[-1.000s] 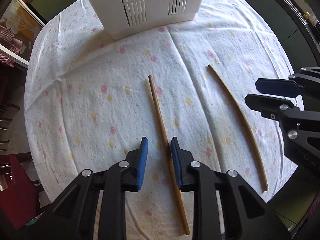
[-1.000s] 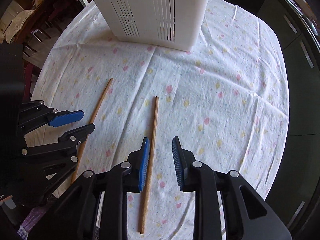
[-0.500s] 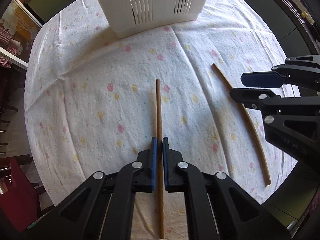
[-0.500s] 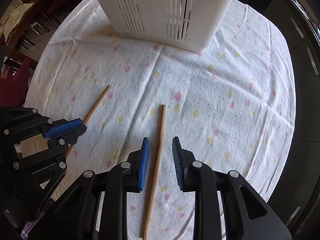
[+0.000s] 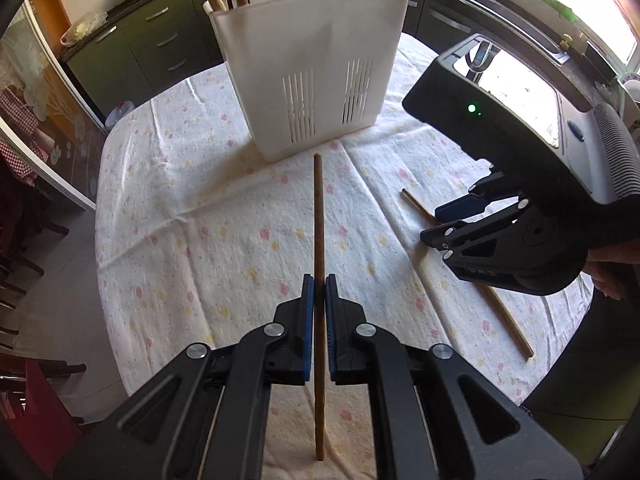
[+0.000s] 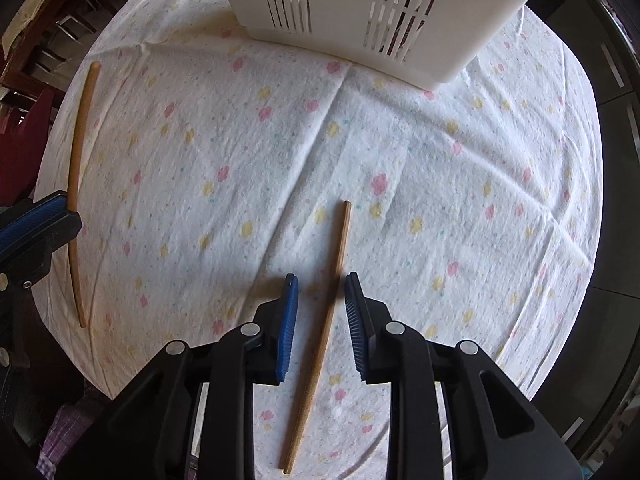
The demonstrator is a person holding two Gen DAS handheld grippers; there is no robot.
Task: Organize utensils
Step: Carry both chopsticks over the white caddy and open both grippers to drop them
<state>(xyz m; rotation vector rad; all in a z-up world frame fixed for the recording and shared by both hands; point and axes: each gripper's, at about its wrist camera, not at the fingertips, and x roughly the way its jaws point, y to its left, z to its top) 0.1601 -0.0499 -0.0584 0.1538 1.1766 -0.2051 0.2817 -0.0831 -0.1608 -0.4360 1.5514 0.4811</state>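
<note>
The left gripper (image 5: 319, 288) jaws clamp one thin wooden chopstick (image 5: 319, 216), while the right gripper (image 6: 321, 294) jaws are closing around another chopstick (image 6: 335, 264) on the floral-clothed tabletop (image 6: 440, 168).

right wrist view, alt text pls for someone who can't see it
The right gripper, pointing down at a flowered tablecloth, is closing around a wooden chopstick lying between its blue pads, not yet pressing it. A white slotted utensil holder stands beyond; the left gripper holds a second chopstick at the left edge.
</note>
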